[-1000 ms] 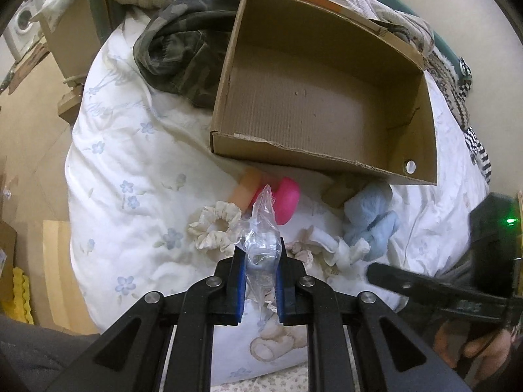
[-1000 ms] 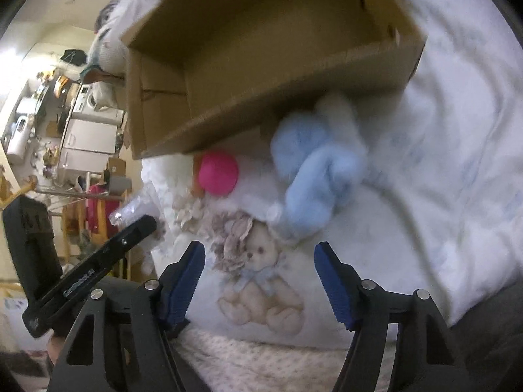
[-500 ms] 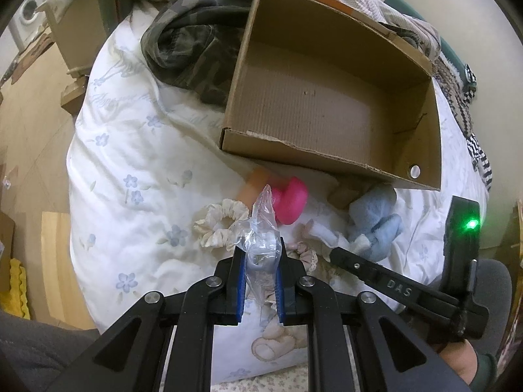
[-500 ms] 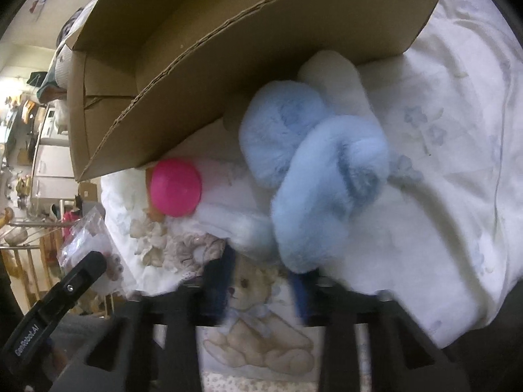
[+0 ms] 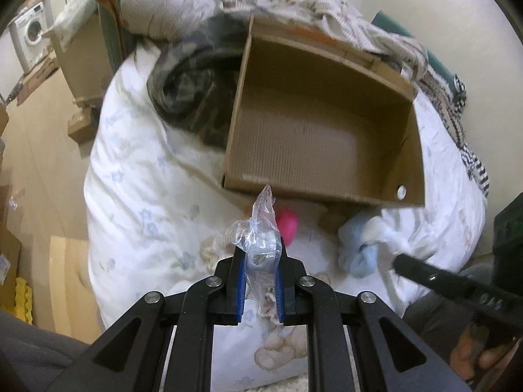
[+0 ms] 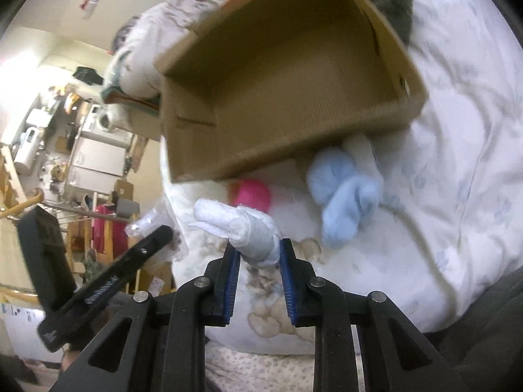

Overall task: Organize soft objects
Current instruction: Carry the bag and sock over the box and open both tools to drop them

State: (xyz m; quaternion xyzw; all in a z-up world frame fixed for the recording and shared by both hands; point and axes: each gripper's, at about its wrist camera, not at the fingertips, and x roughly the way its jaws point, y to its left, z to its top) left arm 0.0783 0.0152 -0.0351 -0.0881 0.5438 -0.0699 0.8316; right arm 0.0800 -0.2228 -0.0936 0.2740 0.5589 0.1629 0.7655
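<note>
Pick-up step: left hand-held gripper (image 5: pixel 258 281) clamps plastic bag (image 5: pixel 260 238), right hand-held gripper (image 6: pixel 258 261) clamps white sock (image 6: pixel 242 225); next, carry both over the bed into cardboard box (image 6: pixel 327 150).

Left gripper (image 5: pixel 260 266) and right gripper (image 6: pixel 260 259) — both clamped, angled down.

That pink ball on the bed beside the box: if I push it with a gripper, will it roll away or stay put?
The pink ball looks round and smooth, so it will probably roll at a nudge. It sits in a dip of the soft duvet against the box, which may hold it. Likely light, so push gently.
</note>
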